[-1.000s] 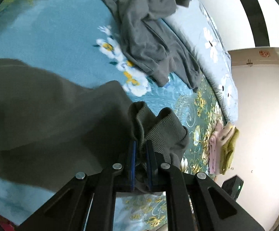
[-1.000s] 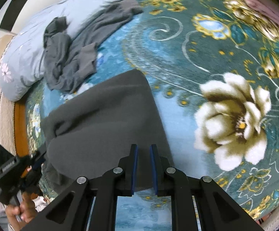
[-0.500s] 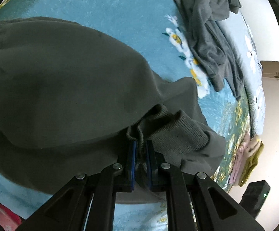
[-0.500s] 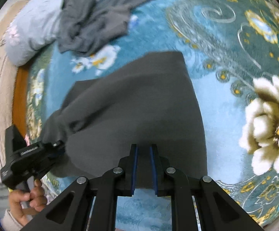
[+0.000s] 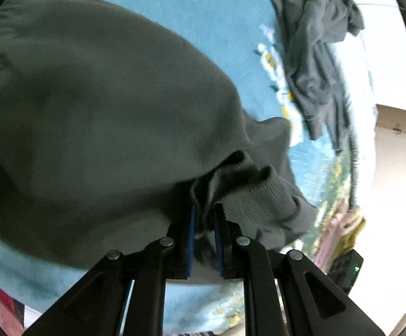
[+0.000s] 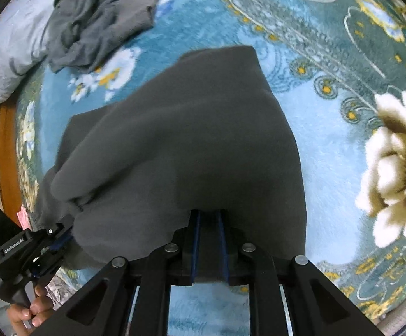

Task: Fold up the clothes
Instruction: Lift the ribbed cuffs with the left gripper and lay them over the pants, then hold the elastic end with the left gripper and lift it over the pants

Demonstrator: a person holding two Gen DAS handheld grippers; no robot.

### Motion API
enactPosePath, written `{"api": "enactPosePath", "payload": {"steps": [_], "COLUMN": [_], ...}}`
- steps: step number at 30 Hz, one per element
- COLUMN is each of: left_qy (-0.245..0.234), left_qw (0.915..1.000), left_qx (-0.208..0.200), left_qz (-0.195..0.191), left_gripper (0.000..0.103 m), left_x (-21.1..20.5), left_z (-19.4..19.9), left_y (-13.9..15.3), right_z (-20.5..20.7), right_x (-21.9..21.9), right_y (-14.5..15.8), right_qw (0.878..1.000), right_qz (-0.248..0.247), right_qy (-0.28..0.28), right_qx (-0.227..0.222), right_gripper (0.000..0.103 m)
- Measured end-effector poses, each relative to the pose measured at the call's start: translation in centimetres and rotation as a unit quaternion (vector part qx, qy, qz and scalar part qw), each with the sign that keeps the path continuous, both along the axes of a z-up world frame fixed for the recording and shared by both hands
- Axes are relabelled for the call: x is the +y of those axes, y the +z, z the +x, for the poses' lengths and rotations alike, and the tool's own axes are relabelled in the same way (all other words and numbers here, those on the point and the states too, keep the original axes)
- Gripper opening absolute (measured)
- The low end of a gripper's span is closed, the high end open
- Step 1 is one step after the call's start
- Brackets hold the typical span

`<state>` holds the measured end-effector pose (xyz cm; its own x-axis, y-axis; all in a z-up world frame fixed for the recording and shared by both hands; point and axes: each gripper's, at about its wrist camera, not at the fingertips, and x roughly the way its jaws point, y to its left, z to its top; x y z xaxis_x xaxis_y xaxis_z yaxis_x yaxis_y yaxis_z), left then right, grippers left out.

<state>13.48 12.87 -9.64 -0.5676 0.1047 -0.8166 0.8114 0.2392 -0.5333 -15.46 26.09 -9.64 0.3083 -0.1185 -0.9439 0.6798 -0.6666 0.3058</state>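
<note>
A dark grey sweatshirt [image 5: 104, 117] lies on the blue floral bedspread [image 5: 203, 14]. My left gripper [image 5: 204, 210] is shut on its ribbed cuff [image 5: 253, 193] at the near edge. In the right wrist view the same sweatshirt [image 6: 186, 145] spreads ahead, and my right gripper [image 6: 209, 215] is shut on its near edge. The left gripper [image 6: 29, 252] also shows there at the lower left, holding the sweatshirt's left corner.
A crumpled grey garment [image 5: 315, 50] lies farther back on the bed, also seen in the right wrist view [image 6: 99, 19], beside a light blue pillow [image 6: 9, 44]. Folded pink and yellow clothes [image 5: 343, 229] sit at the right bed edge. A wooden bed frame [image 6: 5, 154] runs along the left.
Both grippers have carried the sweatshirt's near edge forward over the garment. The sweatshirt now fills more of both views, and the crumpled grey garment has shifted up and away.
</note>
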Motion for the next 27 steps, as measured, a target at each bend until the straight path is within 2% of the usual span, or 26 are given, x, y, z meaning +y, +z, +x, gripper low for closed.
{"api": "enactPosePath", "payload": {"steps": [5,10,12,14,17,20,23,25,26,27], "left_qy": [0.064,0.151,0.170,0.185,0.209,0.230,0.240,0.241,0.240,0.238], "left_qw": [0.9972,0.9871,0.9844,0.9817,0.9772,0.9730,0.9705,0.9700,0.9699,0.9704], "left_qx": [0.017,0.014,0.000,-0.018,-0.024,-0.005,0.008,0.012,0.015,0.011], "left_qz": [-0.033,-0.052,-0.045,-0.041,-0.029,-0.010,-0.020,-0.033,-0.038,-0.042], "left_gripper": [0.019,0.023,0.024,0.036,0.047,0.048,0.047,0.044,0.033,0.033], "left_x": [0.4,2.0,2.0,1.9,2.2,2.5,2.2,2.0,1.7,1.5], "left_z": [6.5,16.0,17.1,17.0,17.6,18.2,17.9,17.7,17.4,17.2], "left_y": [3.6,5.4,4.3,2.8,0.9,-0.9,-1.3,-1.2,-1.2,-1.2], "right_z": [0.9,1.1,1.2,1.5,1.7,1.8,2.2,2.3,2.3,2.3], "right_x": [0.9,1.0,0.6,0.4,0.4,0.5,0.5,0.4,0.3,0.2], "right_y": [3.9,8.0,9.5,10.9,12.4,13.4,14.0,14.3,14.4,14.5], "right_qw": [1.000,0.999,0.998,0.997,0.996,0.996,0.994,0.993,0.993,0.993], "right_qz": [-0.014,-0.026,-0.030,-0.032,-0.033,-0.026,-0.016,-0.008,-0.004,-0.001], "right_qy": [0.015,0.031,0.041,0.046,0.048,0.052,0.062,0.070,0.070,0.071], "right_qx": [0.010,0.030,0.044,0.055,0.066,0.073,0.084,0.091,0.094,0.097], "right_gripper": [0.015,0.015,0.015,0.018,0.020,0.021,0.021,0.021,0.021,0.021]}}
